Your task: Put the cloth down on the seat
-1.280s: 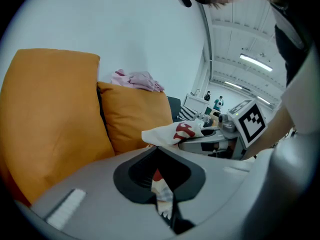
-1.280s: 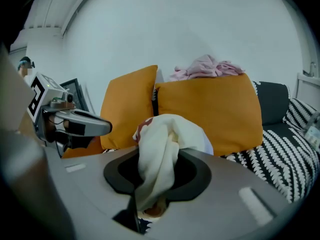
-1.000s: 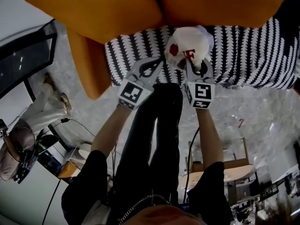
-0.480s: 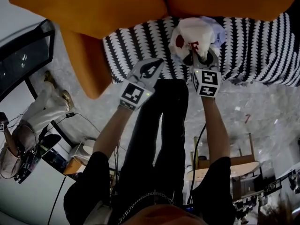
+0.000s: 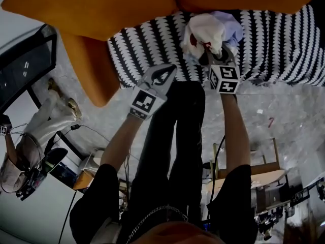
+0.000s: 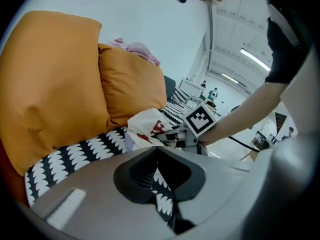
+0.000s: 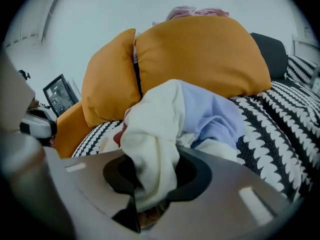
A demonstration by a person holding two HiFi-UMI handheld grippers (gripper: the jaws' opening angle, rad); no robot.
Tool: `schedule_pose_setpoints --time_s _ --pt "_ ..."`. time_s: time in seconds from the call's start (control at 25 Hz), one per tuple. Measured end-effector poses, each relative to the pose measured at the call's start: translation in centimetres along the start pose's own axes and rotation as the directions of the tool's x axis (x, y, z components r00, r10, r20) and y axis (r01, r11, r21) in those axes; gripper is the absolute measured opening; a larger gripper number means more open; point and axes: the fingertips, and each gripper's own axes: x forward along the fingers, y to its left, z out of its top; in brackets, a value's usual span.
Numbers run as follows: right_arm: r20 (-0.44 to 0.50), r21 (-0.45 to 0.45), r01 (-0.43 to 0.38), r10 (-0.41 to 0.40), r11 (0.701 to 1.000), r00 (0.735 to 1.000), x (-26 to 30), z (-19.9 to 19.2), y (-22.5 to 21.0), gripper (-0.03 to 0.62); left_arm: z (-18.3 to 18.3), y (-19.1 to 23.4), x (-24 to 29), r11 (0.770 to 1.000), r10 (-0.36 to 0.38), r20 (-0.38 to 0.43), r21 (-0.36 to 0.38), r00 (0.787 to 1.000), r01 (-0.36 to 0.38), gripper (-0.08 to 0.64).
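Black sleeves (image 5: 99, 184), black trousers (image 5: 172, 136), grey left tool (image 5: 170, 69) and right tool (image 5: 214, 53)

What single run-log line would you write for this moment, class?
right gripper: shut on cloth | cloth: bunched on striped seat, not yet released | left gripper: shut, empty

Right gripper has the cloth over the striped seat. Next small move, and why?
Probably open the right gripper and let go. The cloth already seems to rest bunched on the seat, in front of the orange cushions, with only one fold pinched between the jaws. No further lowering looks needed.
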Motion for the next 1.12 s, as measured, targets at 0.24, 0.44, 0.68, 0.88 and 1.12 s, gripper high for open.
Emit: schedule_pose_setpoints --time_s 0.24,0.44,0.68,0.88,1.12 --pt "-0.011 0.011 0.005 -0.005 1.0 1.0 0.5 -0.7 0.5 0.12 -1.5 -0.5 -0.3 1.0 -0.014 -0.029 -0.005 0.999 0.014 0.009" --pt "0.033 -0.007 0.045 -0.045 0.999 0.998 -0.4 0.3 0.0 0.123 -1.2 -1.3 -0.5 1.0 -0.022 -0.051 -0.002 0.998 0.022 0.009" --pt "-0.01 -0.006 0.014 -0.014 1.0 1.0 -1.3 -0.6 -1.0 0.141 -0.3 -1.4 -0.3 1.0 0.017 -0.054 -0.001 0.998 -0.017 0.009" --pt "-0.036 -0.029 0.045 -0.046 0.999 0.998 -3.3 -0.6 -1.1 0.18 1.1 -2.3 -0.8 1.0 0.016 -0.05 -0.005 0.999 -0.016 0.009" --pt "-0.037 -0.06 0.08 -0.083 0.995 0.996 -4.4 0.2 0.0 0.21 2.0 -2.3 -2.2 1.0 0.008 -0.042 0.006 0.999 -0.008 0.009"
